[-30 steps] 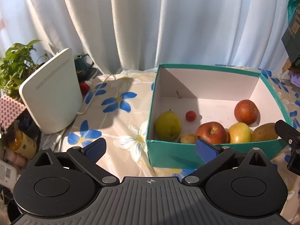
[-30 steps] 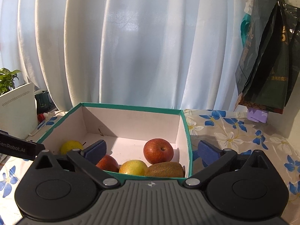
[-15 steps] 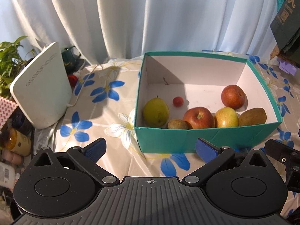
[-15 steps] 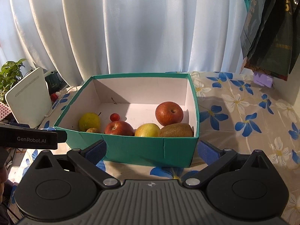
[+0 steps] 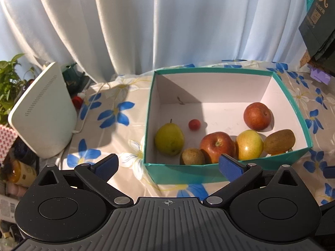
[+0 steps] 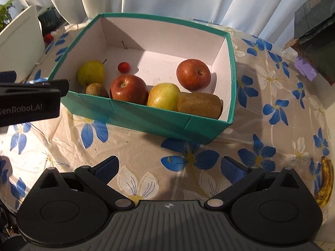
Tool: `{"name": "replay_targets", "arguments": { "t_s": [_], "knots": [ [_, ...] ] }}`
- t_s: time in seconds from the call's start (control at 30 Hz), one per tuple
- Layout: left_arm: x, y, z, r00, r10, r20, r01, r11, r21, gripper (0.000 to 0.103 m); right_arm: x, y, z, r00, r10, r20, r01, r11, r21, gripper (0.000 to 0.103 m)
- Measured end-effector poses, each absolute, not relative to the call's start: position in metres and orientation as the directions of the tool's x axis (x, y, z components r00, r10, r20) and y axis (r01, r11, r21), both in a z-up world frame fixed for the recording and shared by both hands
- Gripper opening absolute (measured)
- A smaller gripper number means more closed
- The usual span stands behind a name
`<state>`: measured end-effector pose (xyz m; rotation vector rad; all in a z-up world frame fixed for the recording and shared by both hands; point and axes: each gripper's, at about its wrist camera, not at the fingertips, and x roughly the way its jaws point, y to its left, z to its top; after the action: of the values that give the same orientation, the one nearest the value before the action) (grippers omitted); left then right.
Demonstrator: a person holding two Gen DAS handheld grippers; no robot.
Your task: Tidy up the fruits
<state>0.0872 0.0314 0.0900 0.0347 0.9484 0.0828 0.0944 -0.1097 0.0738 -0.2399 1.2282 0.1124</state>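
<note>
A teal box (image 5: 184, 174) (image 6: 146, 117) with a white inside stands on the flowered tablecloth. It holds a green pear (image 5: 169, 139) (image 6: 91, 72), a small red fruit (image 5: 194, 124) (image 6: 123, 67), two red apples (image 5: 217, 146) (image 5: 257, 116), a yellow apple (image 5: 249, 144) (image 6: 163, 96) and two kiwis (image 5: 192, 156) (image 5: 279, 141). A banana (image 6: 325, 185) lies on the cloth at the right edge of the right wrist view. My left gripper (image 5: 168, 165) is open and empty, just in front of the box. My right gripper (image 6: 169, 168) is open and empty, over the cloth in front of the box.
A white router-like device (image 5: 41, 115) stands left of the box, with a plant (image 5: 8, 79) and jars beside it. White curtains (image 5: 167, 21) hang behind. Dark bags (image 6: 314, 39) hang at the right. The left gripper's body (image 6: 29, 102) shows at the left of the right wrist view.
Both grippers have drawn back and risen, so the box sits farther off and is seen more from above. The right view now tilts down onto the cloth and shows the banana.
</note>
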Motion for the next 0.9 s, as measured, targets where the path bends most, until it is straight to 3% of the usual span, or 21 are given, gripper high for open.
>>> {"name": "replay_targets", "arguments": {
  "t_s": [0.13,0.33,0.9],
  "knots": [
    [0.094,0.03,0.083,0.542,0.067,-0.838,-0.04,0.998,0.054,0.103,0.101,-0.11,0.073,0.312,-0.055,-0.949,-0.198,0.973,-0.122,0.103],
    [0.106,0.019,0.073,0.499,0.124,-0.858,-0.022,0.991,0.131,0.103,0.117,-0.118,0.074,0.291,-0.068,-0.954,-0.14,0.984,-0.112,0.103],
    [0.131,0.014,0.06,0.402,0.071,-0.913,0.005,0.997,0.08,0.103,0.146,-0.12,0.063,0.247,-0.039,-0.968,-0.149,0.986,-0.078,0.103]
  ]
}}
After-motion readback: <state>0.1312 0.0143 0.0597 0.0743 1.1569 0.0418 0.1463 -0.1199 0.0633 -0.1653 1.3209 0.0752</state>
